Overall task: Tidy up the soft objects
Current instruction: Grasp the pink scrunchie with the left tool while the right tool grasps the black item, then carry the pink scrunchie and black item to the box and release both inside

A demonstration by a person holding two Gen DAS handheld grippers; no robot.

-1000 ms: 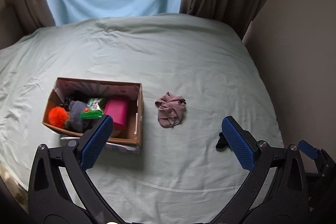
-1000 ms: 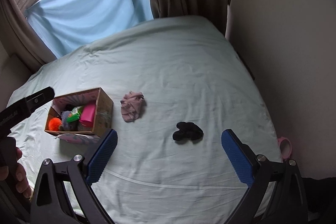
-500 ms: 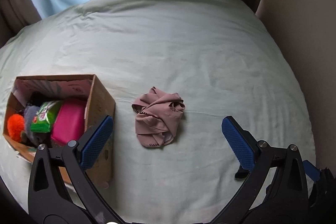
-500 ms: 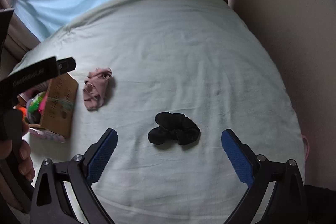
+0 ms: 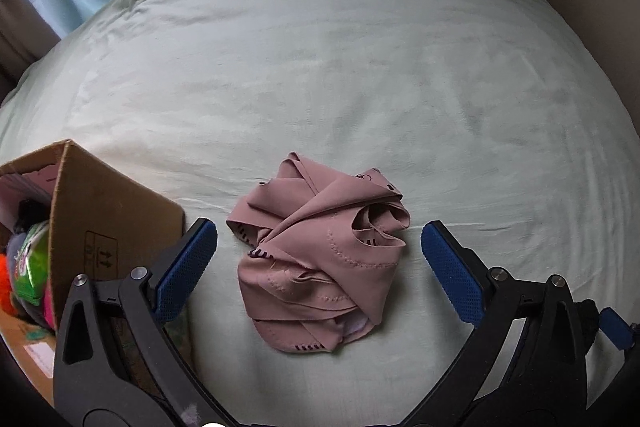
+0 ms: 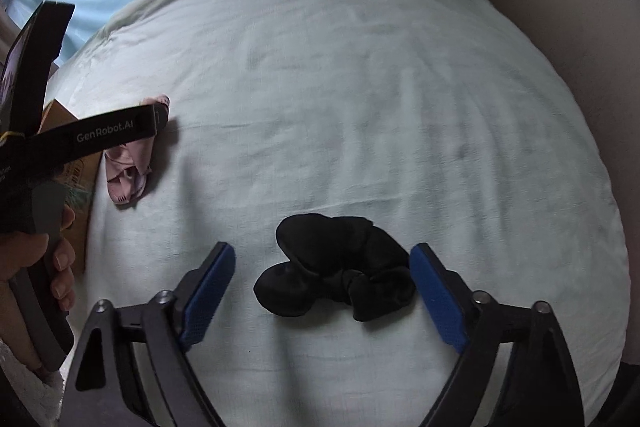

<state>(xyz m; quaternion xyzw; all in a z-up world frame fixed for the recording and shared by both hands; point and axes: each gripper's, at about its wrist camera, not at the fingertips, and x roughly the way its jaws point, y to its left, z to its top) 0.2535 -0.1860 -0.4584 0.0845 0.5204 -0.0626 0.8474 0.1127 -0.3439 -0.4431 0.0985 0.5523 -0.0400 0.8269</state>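
A: Left wrist view, left to right: what does the frame show?

B: At the left edge, the cardboard box [image 5: 116, 223] stands open on the bed sheet [image 5: 320, 67], with a green packet [image 5: 30, 267] and an orange fuzzy item [image 5: 4, 275] inside; the left gripper [image 5: 319, 255] has its jaws spread wide and grips nothing; the crumpled pink garment [image 5: 320, 259] lies at lower centre between the blue pads [image 5: 186, 267], touching neither.

A: And the right wrist view?

B: At the left edge, a hand [image 6: 36, 263] holds the other tool; the pink garment shows partly behind it; the right gripper [image 6: 322, 295] also stands wide; the black scrunchie [image 6: 336, 267] lies at lower centre between its fingers, close to the right pad; contact cannot be told.
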